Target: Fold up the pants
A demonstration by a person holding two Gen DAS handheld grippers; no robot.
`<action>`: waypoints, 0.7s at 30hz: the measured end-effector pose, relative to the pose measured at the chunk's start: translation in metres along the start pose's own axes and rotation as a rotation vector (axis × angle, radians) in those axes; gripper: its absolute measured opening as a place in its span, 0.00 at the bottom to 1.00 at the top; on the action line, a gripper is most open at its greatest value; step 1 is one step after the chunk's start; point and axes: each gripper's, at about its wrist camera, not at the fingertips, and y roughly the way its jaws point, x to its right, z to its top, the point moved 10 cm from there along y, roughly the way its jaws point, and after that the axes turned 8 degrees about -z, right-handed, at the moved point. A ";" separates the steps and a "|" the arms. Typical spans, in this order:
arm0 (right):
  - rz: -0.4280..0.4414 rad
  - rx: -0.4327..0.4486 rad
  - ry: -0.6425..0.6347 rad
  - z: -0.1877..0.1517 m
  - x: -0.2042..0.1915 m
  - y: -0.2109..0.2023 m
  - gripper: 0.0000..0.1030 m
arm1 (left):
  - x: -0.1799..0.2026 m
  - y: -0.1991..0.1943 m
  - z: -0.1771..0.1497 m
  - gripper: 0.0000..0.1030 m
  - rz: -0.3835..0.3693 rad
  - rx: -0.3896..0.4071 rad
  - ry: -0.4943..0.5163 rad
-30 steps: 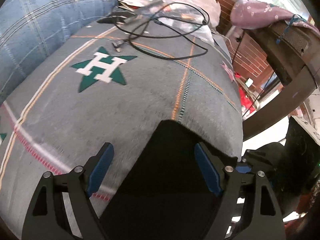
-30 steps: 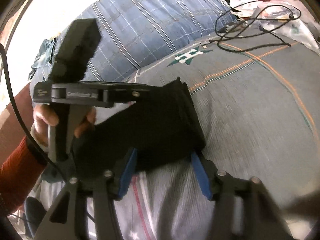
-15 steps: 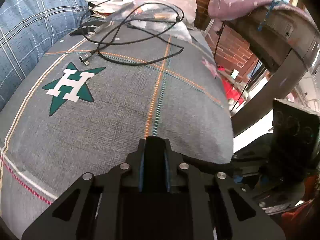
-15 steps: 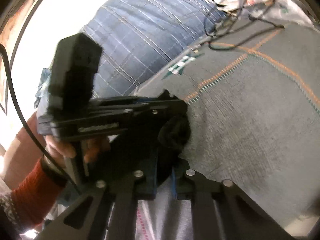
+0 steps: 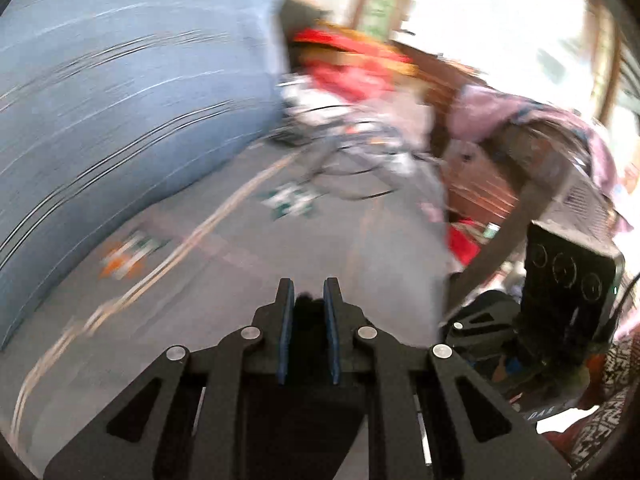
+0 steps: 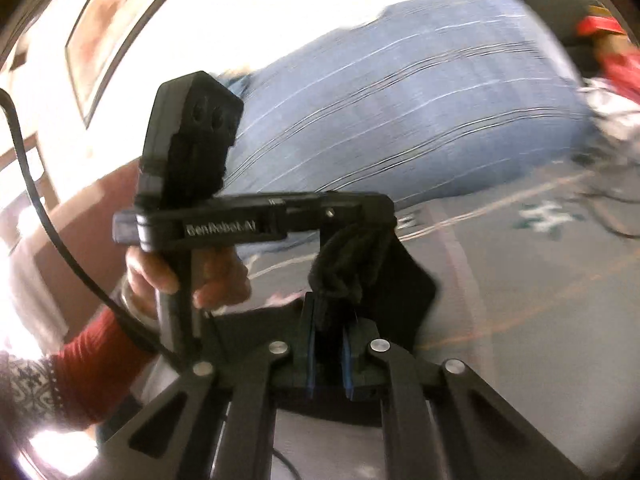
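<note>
Both grippers, left [image 5: 308, 300] & right [image 6: 329, 320], fingers clenched on the black pants [image 6: 404, 284], lifted above the grey bed cover [image 6: 540, 300] (frames blurry): fold prob. mid-way, laying down left.

Lived-in bedroom, grey bedspread [image 5: 248, 280], blue checked pillow [image 5: 120, 100] (clutter behind)

Motion blur smears the blue plaid bedding [image 5: 120, 112] and cables [image 5: 348, 152]
</note>
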 end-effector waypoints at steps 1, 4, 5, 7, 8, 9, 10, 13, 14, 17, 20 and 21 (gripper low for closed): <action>0.035 -0.044 -0.018 -0.011 -0.016 0.019 0.08 | -0.021 -0.011 -0.016 0.12 0.054 -0.006 -0.052; 0.080 -0.182 -0.078 -0.049 -0.050 0.073 0.10 | -0.068 -0.034 -0.060 0.25 0.156 -0.025 -0.209; 0.070 -0.226 -0.096 -0.061 -0.056 0.087 0.15 | -0.077 -0.038 -0.071 0.37 0.178 -0.026 -0.245; 0.050 -0.304 -0.119 -0.080 -0.064 0.102 0.21 | -0.090 -0.052 -0.093 0.46 0.220 -0.016 -0.302; 0.074 -0.293 -0.114 -0.077 -0.068 0.097 0.25 | -0.091 -0.058 -0.098 0.51 0.226 -0.008 -0.313; 0.116 -0.280 -0.100 -0.072 -0.071 0.087 0.33 | -0.091 -0.064 -0.103 0.55 0.231 0.010 -0.327; 0.166 -0.258 -0.071 -0.063 -0.071 0.069 0.39 | -0.090 -0.066 -0.105 0.63 0.234 0.024 -0.337; 0.148 -0.157 -0.029 -0.027 -0.048 0.028 0.58 | -0.082 -0.068 -0.111 0.72 0.233 0.070 -0.371; 0.114 -0.138 -0.026 -0.018 -0.038 0.023 0.58 | -0.078 -0.064 -0.112 0.72 0.232 0.072 -0.376; -0.033 -0.101 -0.051 0.000 -0.001 0.021 0.51 | -0.065 -0.048 -0.111 0.72 0.262 0.078 -0.364; -0.120 -0.142 -0.060 -0.001 0.022 0.042 0.22 | -0.056 -0.042 -0.112 0.72 0.297 0.090 -0.369; -0.129 -0.150 -0.065 -0.002 0.025 0.050 0.21 | -0.056 -0.038 -0.112 0.72 0.338 0.087 -0.370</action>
